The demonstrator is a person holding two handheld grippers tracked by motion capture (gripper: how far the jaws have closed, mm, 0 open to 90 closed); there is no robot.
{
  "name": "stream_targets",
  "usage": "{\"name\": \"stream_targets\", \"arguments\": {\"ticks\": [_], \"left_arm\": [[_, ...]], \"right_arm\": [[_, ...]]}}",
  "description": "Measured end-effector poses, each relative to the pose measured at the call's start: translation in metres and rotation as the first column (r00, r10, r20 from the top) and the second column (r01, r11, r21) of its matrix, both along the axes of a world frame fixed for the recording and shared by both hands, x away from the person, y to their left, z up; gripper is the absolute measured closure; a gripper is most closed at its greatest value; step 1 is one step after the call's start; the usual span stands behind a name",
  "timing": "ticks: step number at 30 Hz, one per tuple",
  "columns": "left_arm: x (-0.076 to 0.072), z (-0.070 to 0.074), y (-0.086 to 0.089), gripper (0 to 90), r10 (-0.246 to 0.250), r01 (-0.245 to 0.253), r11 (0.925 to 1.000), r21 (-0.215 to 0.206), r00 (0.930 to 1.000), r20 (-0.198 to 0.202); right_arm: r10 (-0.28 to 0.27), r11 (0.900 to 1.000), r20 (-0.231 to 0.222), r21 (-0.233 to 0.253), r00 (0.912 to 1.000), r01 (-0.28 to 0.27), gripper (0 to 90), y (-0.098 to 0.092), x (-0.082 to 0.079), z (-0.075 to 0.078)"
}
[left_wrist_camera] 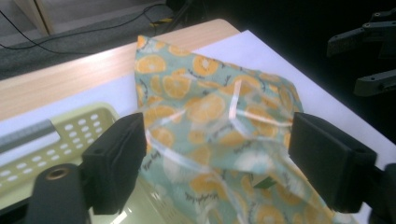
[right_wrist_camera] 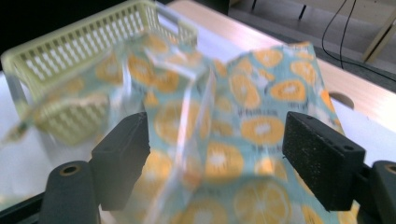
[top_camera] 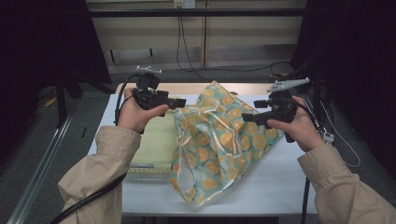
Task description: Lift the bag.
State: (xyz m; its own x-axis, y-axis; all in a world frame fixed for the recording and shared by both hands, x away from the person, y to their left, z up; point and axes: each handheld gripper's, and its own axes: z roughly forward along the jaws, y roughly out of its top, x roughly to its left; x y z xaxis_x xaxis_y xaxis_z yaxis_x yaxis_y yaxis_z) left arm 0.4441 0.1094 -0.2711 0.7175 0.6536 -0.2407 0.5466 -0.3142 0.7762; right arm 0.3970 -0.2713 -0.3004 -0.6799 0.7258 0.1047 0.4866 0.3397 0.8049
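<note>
The bag's [top_camera: 219, 140] lower end hung past the near edge of the counter [top_camera: 275, 182] in the high view, and its contents could not be made out through the printed film. The bag, teal with orange slices, stood crumpled mid-counter between the two hands, its left flank covering part of the basket [top_camera: 154, 144]. In the right gripper view the bag [right_wrist_camera: 243, 140] was blurred, and the pale yellow-green basket [right_wrist_camera: 79, 56] behind it was partly veiled by the clear film.

Left hand-held gripper [top_camera: 180, 103]: jaws spread wide apart in the left gripper view [left_wrist_camera: 217, 163], bag [left_wrist_camera: 210, 107] lying between and beyond them; whether either pad touched the film could not be told. Right hand-held gripper [top_camera: 247, 116]: jaws likewise wide apart in its own view [right_wrist_camera: 215, 158], bag fabric spanning the gap, contact unclear. In the high view its tips sat against the bag's right side.

The right gripper also showed as dark shapes at the upper right edge of the left gripper view, cut off by the frame.

Basket [left_wrist_camera: 46, 140] perforated, resting on the counter left of the bag. Counter covered in white, with a wooden strip [top_camera: 187, 87] along the far edge. Beyond it: grey floor, black cables [top_camera: 187, 56], pale wall panels; dark on both sides. Beige sleeves [top_camera: 98, 172] entered from the bottom
</note>
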Motion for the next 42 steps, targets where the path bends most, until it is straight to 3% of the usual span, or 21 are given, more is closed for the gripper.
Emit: {"name": "stream_targets", "arguments": {"ticks": [6,8,11,16,22,31,40,42], "left_arm": [[-0.010,-0.020,0.008,10.9,-0.021,0.021,0.9996,-0.016,0.9998,0.003],[-0.014,-0.027,0.013,9.6,-0.028,0.028,0.9989,-0.039,0.9996,0.005],[-0.021,-0.037,0.018,8.2,-0.029,0.030,0.9992,-0.028,0.9995,0.013],[-0.036,-0.053,0.027,7.5,-0.039,0.040,0.9990,-0.021,0.9987,0.034],[-0.048,-0.071,0.038,7.5,-0.038,0.038,0.9993,-0.001,0.9990,0.023],[-0.075,-0.086,0.048,7.7,-0.056,0.055,0.9981,0.026,0.9975,0.042],[-0.087,-0.100,0.061,7.9,-0.049,0.047,0.9970,0.061,0.9984,0.030],[-0.089,-0.104,0.063,7.9,-0.040,0.038,0.9980,0.052,0.9985,0.037]], "right_arm": [[0.002,1.000,-0.022,0.005,0.9998,-0.002,22.0,-0.008,-0.014,-0.033],[0.004,1.000,-0.025,0.003,0.9997,-0.004,21.9,-0.010,-0.019,-0.043],[0.004,1.000,-0.033,-0.028,0.9994,-0.005,21.8,-0.012,-0.026,-0.057],[0.009,1.000,-0.047,-0.028,0.9988,-0.010,21.8,-0.016,-0.039,-0.074],[0.014,0.999,-0.051,-0.037,0.9986,-0.016,21.8,-0.020,-0.053,-0.088],[0.005,1.000,-0.065,-0.027,0.9979,-0.007,21.6,-0.027,-0.067,-0.111],[0.006,1.000,-0.081,-0.029,0.9967,-0.009,21.3,-0.032,-0.076,-0.124],[0.004,0.999,-0.077,-0.036,0.9970,-0.007,21.3,-0.034,-0.079,-0.126]]}}
